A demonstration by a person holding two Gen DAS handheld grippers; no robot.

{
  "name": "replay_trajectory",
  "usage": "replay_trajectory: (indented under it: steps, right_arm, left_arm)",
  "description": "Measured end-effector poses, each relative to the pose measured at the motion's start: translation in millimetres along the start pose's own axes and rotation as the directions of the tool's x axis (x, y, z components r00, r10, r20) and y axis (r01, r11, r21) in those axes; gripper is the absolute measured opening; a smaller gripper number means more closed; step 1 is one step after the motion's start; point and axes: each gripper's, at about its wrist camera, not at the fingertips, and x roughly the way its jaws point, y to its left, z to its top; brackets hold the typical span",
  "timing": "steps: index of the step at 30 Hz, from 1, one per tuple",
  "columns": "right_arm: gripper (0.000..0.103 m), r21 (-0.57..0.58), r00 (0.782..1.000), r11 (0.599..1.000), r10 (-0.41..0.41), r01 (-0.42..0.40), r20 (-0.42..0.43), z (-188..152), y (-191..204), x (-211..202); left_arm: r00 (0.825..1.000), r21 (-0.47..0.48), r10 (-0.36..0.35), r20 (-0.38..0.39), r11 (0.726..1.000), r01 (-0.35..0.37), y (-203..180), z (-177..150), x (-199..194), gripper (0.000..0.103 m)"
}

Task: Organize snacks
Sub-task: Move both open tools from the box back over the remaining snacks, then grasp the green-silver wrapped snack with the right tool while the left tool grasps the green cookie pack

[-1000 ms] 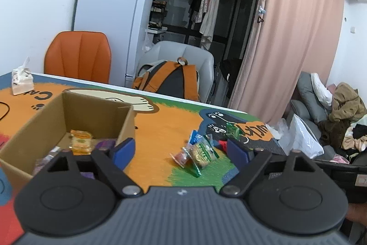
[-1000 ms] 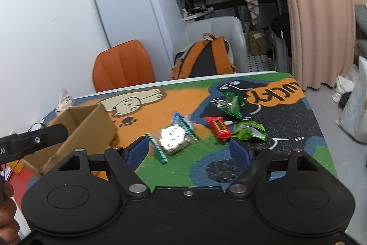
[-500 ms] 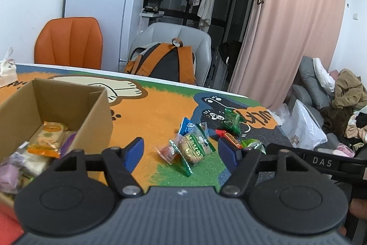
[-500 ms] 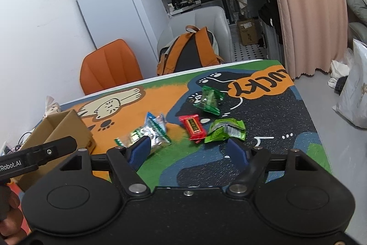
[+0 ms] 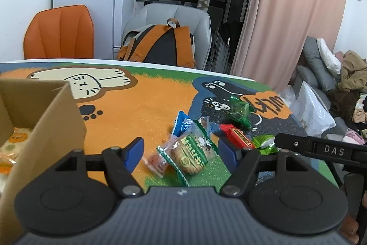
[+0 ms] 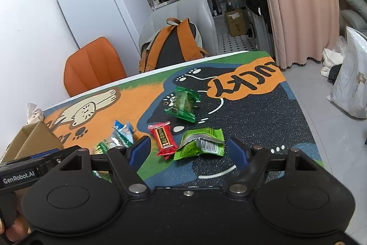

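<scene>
Several wrapped snacks lie on the cat-print mat (image 5: 146, 111). My left gripper (image 5: 181, 153) is open, its blue pads on either side of a green-and-white biscuit pack (image 5: 191, 154) without touching it; a clear pink-tinted pack (image 5: 158, 161) and a blue pack (image 5: 183, 125) lie against it. My right gripper (image 6: 189, 149) is open around a red bar (image 6: 164, 138) and a light-green pack (image 6: 201, 144). A dark-green pack (image 6: 183, 103) lies farther back. The cardboard box (image 5: 43, 130) at the left holds an orange-labelled snack (image 5: 16, 139).
An orange chair (image 5: 59, 33) and a grey chair with an orange-and-black backpack (image 5: 162, 45) stand behind the table. A white fridge (image 6: 91, 6) stands by the wall. The table's right edge (image 6: 305, 111) drops to the tiled floor, where a white bag (image 6: 351, 75) sits.
Both grippers have moved forward and down toward the loose snacks, which now lie between their fingers. The left jaws have narrowed a little. The box has slid toward the left edge of the left view.
</scene>
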Motion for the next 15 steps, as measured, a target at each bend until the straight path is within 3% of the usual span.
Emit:
replay_trajectory:
  steps: [8, 15]
  right_arm:
    - [0.073, -0.005, 1.0, 1.0, -0.024, 0.024, -0.013, 9.1, -2.3, 20.3]
    - [0.061, 0.003, 0.999, 0.999, -0.04, 0.04, -0.028, 6.3, -7.5, 35.5]
  left_arm:
    - [1.0, 0.011, -0.007, -0.009, 1.0, 0.007, -4.1, 11.5, 24.7, 0.07]
    - [0.998, 0.009, -0.056, -0.032, 0.998, 0.057, -10.5, 10.0, 44.2, 0.05]
